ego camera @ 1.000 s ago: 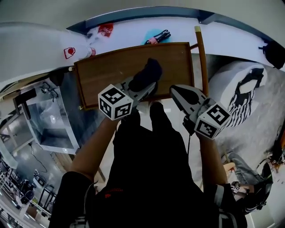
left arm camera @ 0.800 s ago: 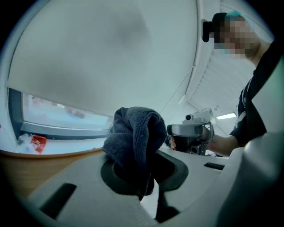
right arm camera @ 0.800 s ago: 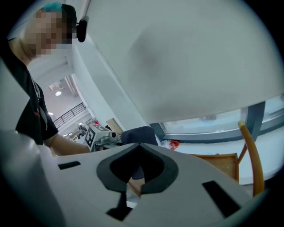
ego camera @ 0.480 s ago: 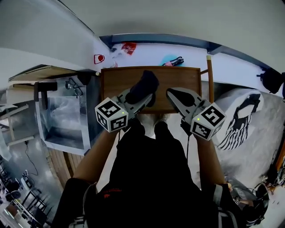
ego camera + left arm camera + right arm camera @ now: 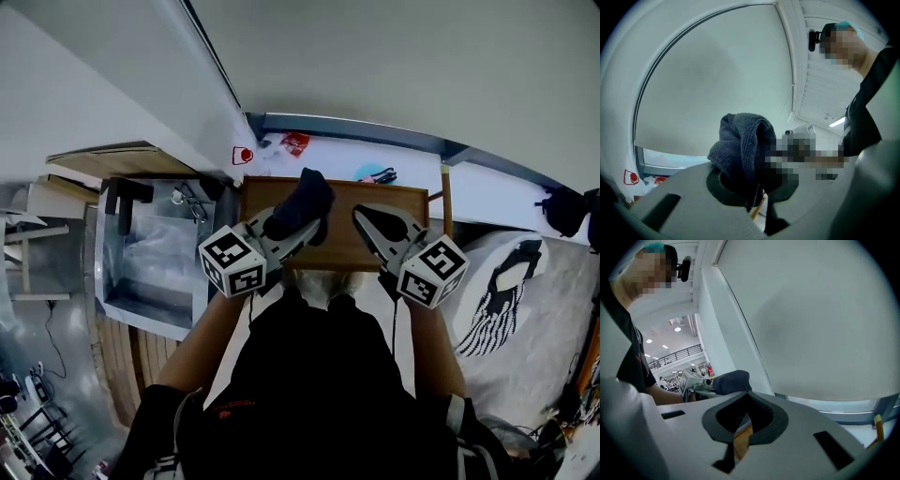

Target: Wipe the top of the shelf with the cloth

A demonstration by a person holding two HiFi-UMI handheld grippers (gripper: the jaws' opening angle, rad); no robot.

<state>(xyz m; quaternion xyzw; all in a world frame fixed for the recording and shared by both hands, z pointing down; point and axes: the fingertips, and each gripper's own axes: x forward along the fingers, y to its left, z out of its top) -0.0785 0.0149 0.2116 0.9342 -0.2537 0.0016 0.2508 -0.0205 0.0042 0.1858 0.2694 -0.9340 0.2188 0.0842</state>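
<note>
Gripping the cloth in my left gripper, right gripper closed and empty, I hover near the shelf; next, I'd press down and sweep across.

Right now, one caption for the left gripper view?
Left gripper clamped on a bunched dark cloth before a pale wall.

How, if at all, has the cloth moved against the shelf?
Yes. Held by the left gripper, the cloth went from right of the shelf's middle to left of it, reaching its far edge; the camera moved too.
</note>
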